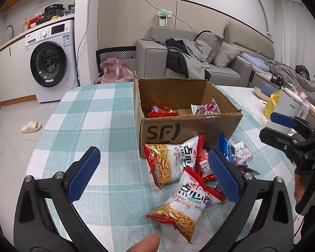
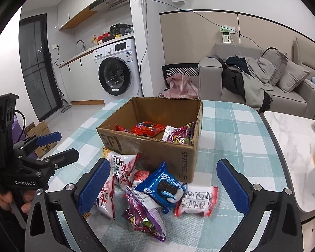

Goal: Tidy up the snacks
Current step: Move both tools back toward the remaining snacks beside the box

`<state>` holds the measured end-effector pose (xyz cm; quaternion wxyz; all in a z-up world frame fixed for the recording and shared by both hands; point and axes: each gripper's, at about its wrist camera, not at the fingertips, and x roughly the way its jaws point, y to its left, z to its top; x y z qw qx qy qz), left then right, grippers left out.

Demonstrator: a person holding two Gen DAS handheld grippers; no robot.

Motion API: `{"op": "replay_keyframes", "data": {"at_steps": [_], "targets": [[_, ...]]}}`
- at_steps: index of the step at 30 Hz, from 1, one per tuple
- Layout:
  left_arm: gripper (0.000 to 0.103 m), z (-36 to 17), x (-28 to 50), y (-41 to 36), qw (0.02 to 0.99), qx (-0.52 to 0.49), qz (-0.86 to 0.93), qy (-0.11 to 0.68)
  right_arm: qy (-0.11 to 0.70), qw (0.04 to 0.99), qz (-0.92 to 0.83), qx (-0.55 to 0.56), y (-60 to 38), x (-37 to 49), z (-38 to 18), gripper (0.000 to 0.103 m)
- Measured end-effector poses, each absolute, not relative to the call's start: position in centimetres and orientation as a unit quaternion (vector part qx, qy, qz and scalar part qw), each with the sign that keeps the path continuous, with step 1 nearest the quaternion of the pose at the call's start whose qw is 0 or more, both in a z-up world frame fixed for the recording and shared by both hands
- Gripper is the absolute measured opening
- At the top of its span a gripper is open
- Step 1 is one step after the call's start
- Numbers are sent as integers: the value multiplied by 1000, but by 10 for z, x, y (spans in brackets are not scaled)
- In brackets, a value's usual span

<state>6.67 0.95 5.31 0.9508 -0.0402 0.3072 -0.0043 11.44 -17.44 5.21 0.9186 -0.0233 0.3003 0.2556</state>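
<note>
An open cardboard box [image 1: 191, 126] stands on the checked tablecloth; it also shows in the right wrist view [image 2: 161, 153]. Inside lie a red packet [image 2: 148, 129] and a purple packet [image 2: 179, 135]. In front of the box is a pile of snacks: two noodle-snack bags [image 1: 172, 163] [image 1: 184, 205], a blue Oreo packet [image 2: 162, 185], a purple packet [image 2: 142, 216] and a white-red packet [image 2: 197, 199]. My left gripper [image 1: 155, 174] is open above the noodle bags. My right gripper [image 2: 163, 187] is open above the Oreo packet.
A white kettle [image 1: 287, 109] and a yellow bag [image 1: 272, 103] stand on the marble table at the right. A washing machine [image 2: 115, 71] and a grey sofa [image 2: 262, 79] are beyond the table. A slipper [image 1: 31, 127] lies on the floor.
</note>
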Motion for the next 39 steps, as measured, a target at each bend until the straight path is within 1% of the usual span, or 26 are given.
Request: {"op": "replay_keyframes", "data": {"at_steps": [10,21,27,30,35,39], "targets": [[102,39,62,5,947,-39,-2,319,314,916,248,-19,-183,106,40,103],[102,8,65,0,933,-44,-11,358,365,898,246,-3,-191,107,9,103],[102,-6,62,-4,926,-46,-21,374,389,884,259,-6,-179,107,-12,103],[102,-13,62,-7,920,-45,-28,389,405,873,271,-4,-172,108,-20,102],[102,-16,59,-5,916,-57,-38,395,407,868,284,-13,-161,107,-25,101],[102,-18,55,-6,916,-55,-47,395,409,867,284,-13,-158,109,-30,98]]}}
